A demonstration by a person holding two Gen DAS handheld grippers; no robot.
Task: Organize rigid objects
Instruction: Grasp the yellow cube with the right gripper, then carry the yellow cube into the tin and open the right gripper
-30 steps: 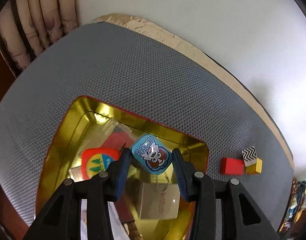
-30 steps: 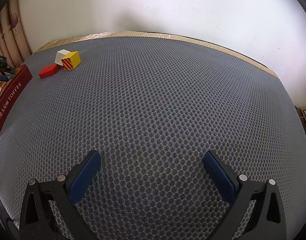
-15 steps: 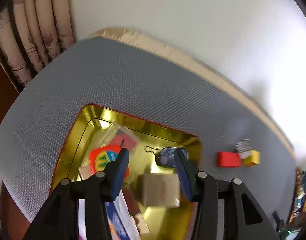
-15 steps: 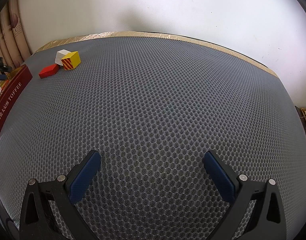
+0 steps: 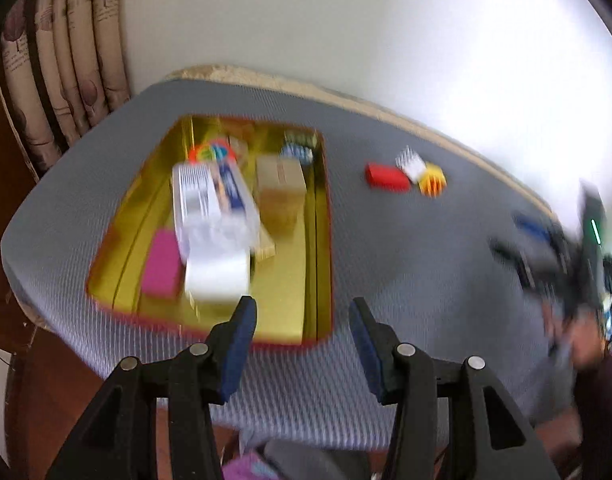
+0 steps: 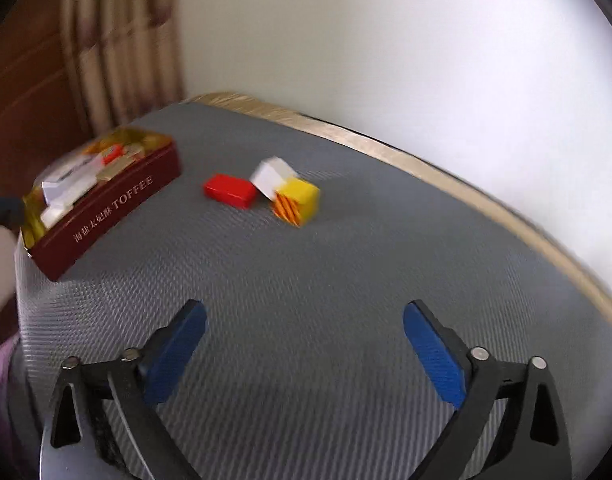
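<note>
Both views are smeared with motion, so a hasty reach is the worry here. The left gripper (image 5: pixel 302 334) hangs over the near rim of the gold-lined tin (image 5: pixel 324 240), part-open with nothing between its pads. The right gripper (image 6: pixel 304 344) stands wide, its jaws having just been closing a little, also with nothing in them, aimed across the grey mesh mat (image 6: pixel 346 280) at three loose pieces: a red block (image 6: pixel 230 191), a white block (image 6: pixel 272 176) and a yellow striped cube (image 6: pixel 298 200), all touching. I reckon a fast approach could knock that cluster apart or pinch two at once. The tin's maroon side reads "TOFFEE" beside Chinese characters; print on the boxes inside is too blurred to read.
</note>
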